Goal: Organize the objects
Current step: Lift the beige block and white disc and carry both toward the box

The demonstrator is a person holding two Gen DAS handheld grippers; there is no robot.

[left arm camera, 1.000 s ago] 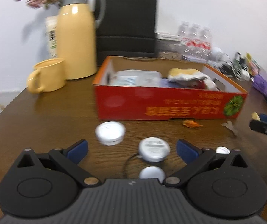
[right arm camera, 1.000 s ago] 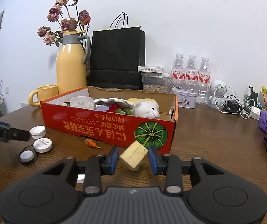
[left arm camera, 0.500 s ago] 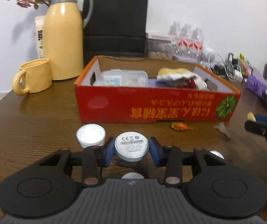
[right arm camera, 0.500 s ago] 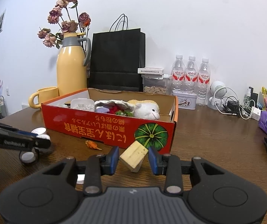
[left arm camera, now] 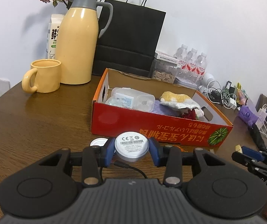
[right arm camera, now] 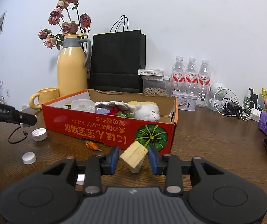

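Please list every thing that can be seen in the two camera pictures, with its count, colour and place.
cardboard box: 1, red outside, table centre
plush toy: 1, white, inside the box
clear plastic container: 1, inside the box, left part
thermos jug: 1, yellow with grey top, behind the mug
mug: 1, yellow, left of the box
paper bag: 1, black, by the wall
water bottles: 3, clear, red labels, by the wall
bottle caps: 2, white, on the table left of the box
round charger puck: 1, white, cable hanging, between the left jaws
wooden block: 1, pale, between the right jaws
left gripper: shut on the puck
right gripper: shut on the block
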